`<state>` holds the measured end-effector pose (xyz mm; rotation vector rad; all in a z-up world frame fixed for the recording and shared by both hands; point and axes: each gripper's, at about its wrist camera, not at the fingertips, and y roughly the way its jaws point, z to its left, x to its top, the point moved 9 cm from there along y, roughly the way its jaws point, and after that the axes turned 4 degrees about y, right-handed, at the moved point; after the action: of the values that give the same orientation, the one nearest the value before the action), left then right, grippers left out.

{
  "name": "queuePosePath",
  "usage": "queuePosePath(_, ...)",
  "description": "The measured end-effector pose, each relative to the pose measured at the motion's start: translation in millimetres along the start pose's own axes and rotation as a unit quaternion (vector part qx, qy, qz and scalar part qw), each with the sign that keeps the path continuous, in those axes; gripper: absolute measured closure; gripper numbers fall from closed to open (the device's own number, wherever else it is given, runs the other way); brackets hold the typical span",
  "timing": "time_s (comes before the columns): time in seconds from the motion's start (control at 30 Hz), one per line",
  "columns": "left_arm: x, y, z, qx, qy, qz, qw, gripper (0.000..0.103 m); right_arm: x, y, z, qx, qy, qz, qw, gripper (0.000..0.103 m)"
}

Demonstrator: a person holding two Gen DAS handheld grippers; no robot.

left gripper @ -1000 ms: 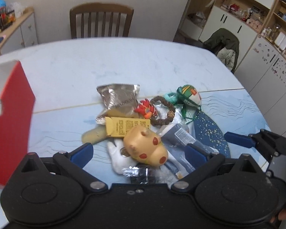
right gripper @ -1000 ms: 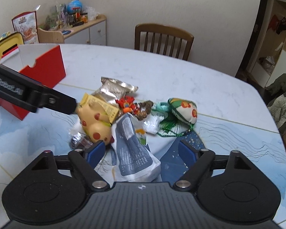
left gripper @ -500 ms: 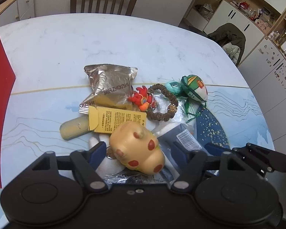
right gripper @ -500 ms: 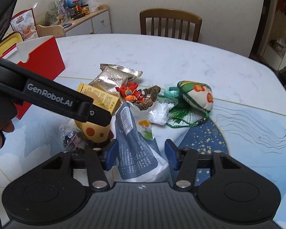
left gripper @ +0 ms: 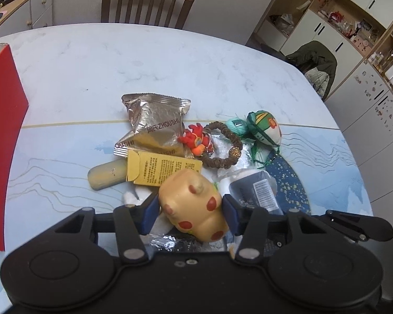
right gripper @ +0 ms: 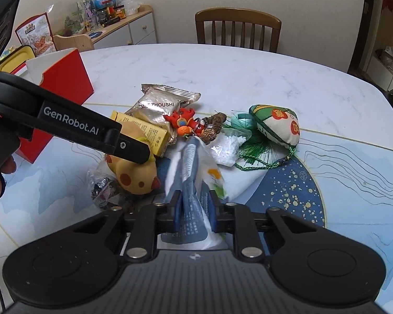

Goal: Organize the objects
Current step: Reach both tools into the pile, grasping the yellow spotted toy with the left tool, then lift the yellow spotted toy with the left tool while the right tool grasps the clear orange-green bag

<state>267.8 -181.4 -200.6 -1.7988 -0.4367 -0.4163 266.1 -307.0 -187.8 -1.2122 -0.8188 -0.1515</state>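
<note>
Left gripper (left gripper: 191,206): jaws just closed in, pads against both flanks of the yellow spotted toy (left gripper: 194,204) at the near edge of the table (left gripper: 144,60) pile. Right gripper (right gripper: 195,209): jaws just closed, pinching the blue-and-white pouch (right gripper: 194,180) (crumpled upward) beside the toy.

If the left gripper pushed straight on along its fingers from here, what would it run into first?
The left gripper has just been closing and its pads now press the spotted yellow toy. Straight ahead, the toy would likely push into the yellow carton, then the silver snack packet; depth is uncertain.
</note>
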Motion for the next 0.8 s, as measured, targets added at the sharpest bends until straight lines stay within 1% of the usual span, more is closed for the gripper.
queuePosePath(0.1,-1,-9,2,-0.007,-0.005,0.001,1.0000,0.053,0,-5,0,-0.004,0.006,0.000,1.000,0.090)
queuePosePath(0.23,-2,-27,6,-0.017,-0.010,0.005,0.9998,0.053,3,-17,4,-0.007,0.017,-0.007,1.000,0.091)
queuePosePath(0.37,0,-52,16,-0.028,-0.013,0.002,0.9995,0.053,11,-35,16,-0.007,0.023,-0.023,0.999,0.091)
queuePosePath(0.6,10,-102,59,-0.022,-0.020,-0.006,0.9995,0.053,37,-66,63,0.013,0.017,-0.052,0.998,0.091)
queuePosePath(0.7,15,-120,82,-0.015,-0.022,-0.011,0.9996,0.053,51,-74,87,0.018,0.009,-0.069,0.997,0.093)
queuePosePath(0.8,17,-135,105,0.000,-0.018,-0.017,0.9997,0.053,64,-77,110,0.023,-0.005,-0.079,0.997,0.094)
